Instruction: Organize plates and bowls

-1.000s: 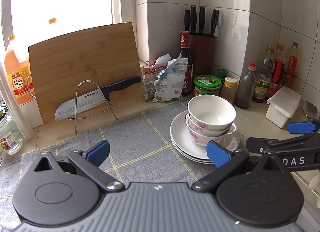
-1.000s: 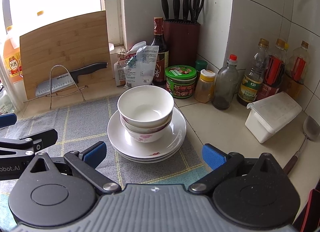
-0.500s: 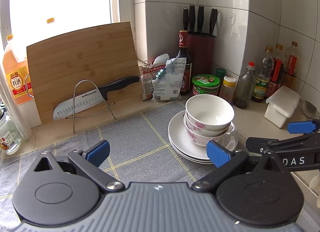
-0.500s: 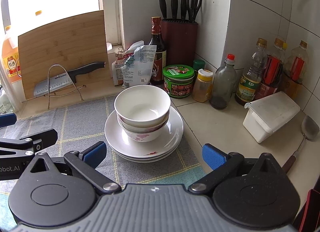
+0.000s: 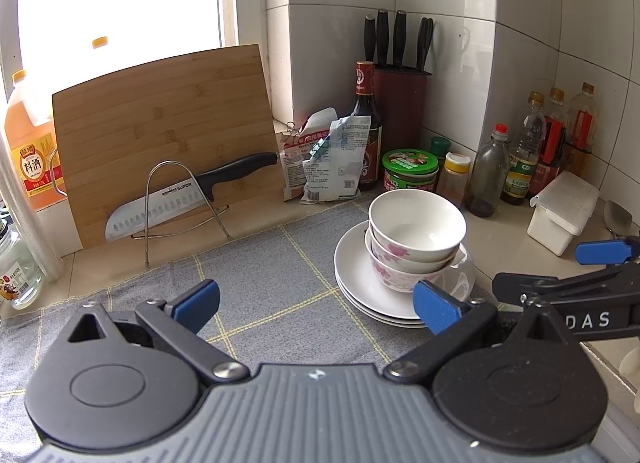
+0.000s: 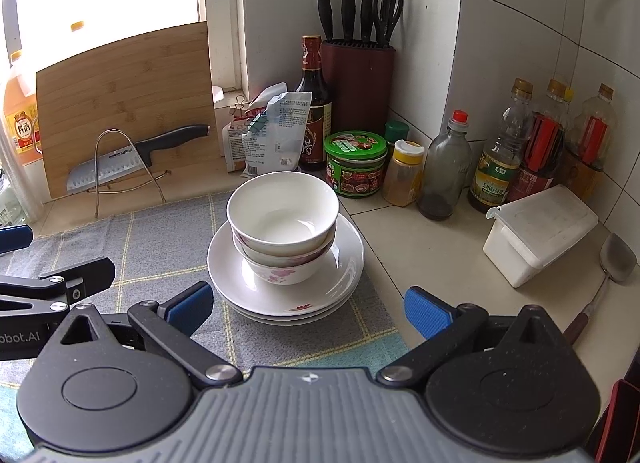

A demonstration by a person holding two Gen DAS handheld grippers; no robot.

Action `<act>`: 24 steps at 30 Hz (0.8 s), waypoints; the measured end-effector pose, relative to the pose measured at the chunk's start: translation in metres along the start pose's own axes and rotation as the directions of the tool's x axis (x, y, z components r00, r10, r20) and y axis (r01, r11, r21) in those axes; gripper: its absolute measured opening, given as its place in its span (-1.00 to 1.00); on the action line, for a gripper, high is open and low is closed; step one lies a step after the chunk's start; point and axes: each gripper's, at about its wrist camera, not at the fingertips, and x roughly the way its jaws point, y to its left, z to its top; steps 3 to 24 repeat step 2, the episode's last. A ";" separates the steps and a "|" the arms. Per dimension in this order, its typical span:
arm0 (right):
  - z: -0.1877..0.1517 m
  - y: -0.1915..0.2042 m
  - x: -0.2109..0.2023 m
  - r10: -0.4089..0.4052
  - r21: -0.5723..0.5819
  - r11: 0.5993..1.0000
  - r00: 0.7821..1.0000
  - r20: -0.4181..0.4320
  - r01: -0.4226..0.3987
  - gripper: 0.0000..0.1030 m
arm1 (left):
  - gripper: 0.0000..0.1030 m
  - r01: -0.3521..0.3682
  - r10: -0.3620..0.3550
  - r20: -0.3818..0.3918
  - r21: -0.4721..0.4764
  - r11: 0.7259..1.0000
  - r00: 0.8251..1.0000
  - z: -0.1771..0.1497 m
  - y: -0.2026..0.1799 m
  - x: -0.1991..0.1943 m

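Two bowls [image 6: 282, 219] sit nested one inside the other on a stack of plates [image 6: 344, 263], the upper bowl plain white and the lower one marked with pink flowers. The plates rest on a grey cloth [image 6: 160, 247] with yellow lines, at the cloth's right edge, next to the bare counter [image 6: 432, 247].

The left gripper [image 5: 316, 301] hangs low over the cloth with its blue-tipped fingers [image 5: 196, 299] wide apart and nothing between them. Its right finger tip lies in front of the near rim of the plates in its own view; whether it touches them cannot be told. The right gripper [image 6: 308, 309] is also spread wide and empty, with the plates and bowls straight ahead between its fingers, just beyond the tips. Each gripper shows at the edge of the other's view, the two side by side.

Behind the cloth, a wooden cutting board [image 5: 160, 131] leans against the window ledge, and a knife [image 5: 188, 199] with a black handle rests on a wire stand [image 5: 176, 207] in front of it. Some opened packets [image 6: 272, 131] stand beside a dark sauce bottle [image 6: 314, 103] and a knife block [image 6: 358, 75] in the tiled corner. A green-lidded jar [image 6: 356, 163], a small yellow-capped jar [image 6: 404, 173] and several bottles [image 6: 500, 155] line the right wall. A white lidded box [image 6: 540, 231] sits on the counter near a metal spatula [image 6: 612, 259].
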 end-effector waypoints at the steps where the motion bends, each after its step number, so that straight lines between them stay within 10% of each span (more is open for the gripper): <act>1: 0.000 0.000 0.000 -0.001 -0.001 1.000 1.000 0.000 0.001 1.00 | 0.99 0.001 -0.001 0.000 0.000 1.000 1.000 0.000 0.000 0.000; 24: 0.000 0.000 0.000 -0.003 -0.002 1.000 1.000 0.000 0.003 1.00 | 0.99 0.001 -0.001 0.000 0.001 1.000 1.000 0.000 0.000 0.000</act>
